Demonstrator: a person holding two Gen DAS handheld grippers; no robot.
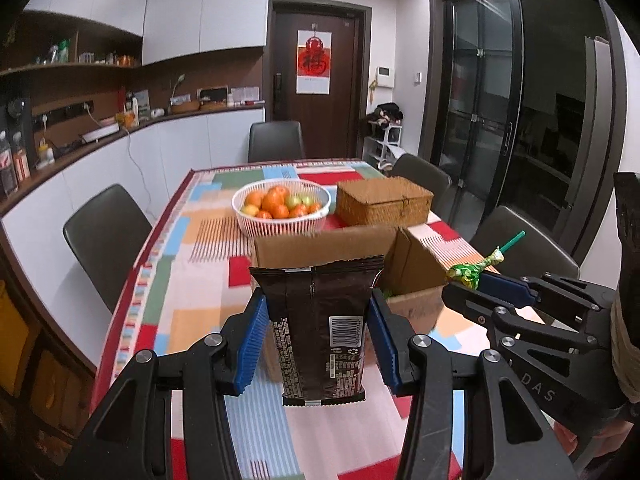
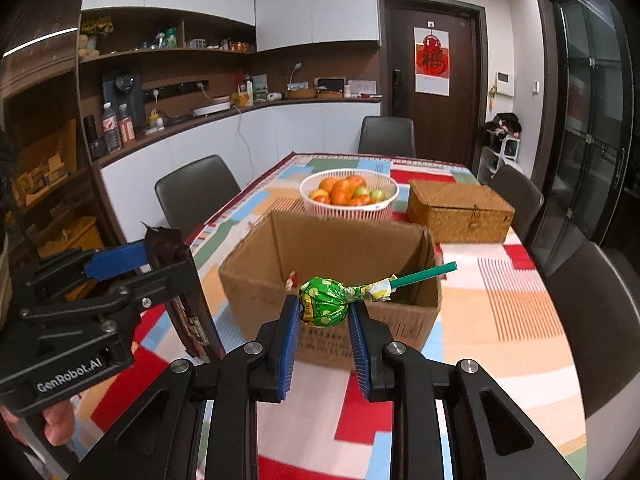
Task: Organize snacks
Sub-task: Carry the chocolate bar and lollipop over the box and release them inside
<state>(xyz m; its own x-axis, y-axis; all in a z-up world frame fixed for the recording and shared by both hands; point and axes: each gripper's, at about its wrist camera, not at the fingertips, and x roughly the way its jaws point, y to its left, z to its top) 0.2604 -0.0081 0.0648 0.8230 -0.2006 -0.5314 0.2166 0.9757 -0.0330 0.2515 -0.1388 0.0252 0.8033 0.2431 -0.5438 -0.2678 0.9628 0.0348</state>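
Note:
My left gripper (image 1: 318, 312) is shut on a dark brown snack packet (image 1: 320, 328), held upright in front of an open cardboard box (image 1: 320, 248). My right gripper (image 2: 324, 316) is shut on a green wrapped lollipop (image 2: 324, 302) with a green stick pointing right, just before the near wall of the box (image 2: 328, 240). In the left wrist view the right gripper (image 1: 472, 284) shows at the right with the lollipop (image 1: 468, 272). In the right wrist view the left gripper (image 2: 160, 256) shows at the left with the packet (image 2: 192, 312). Both are above the patterned tablecloth.
A white basket of oranges and green fruit (image 2: 348, 196) stands behind the box. A woven lidded box (image 2: 460, 210) sits to its right. Dark chairs (image 2: 196, 192) surround the table. A counter with shelves runs along the left wall.

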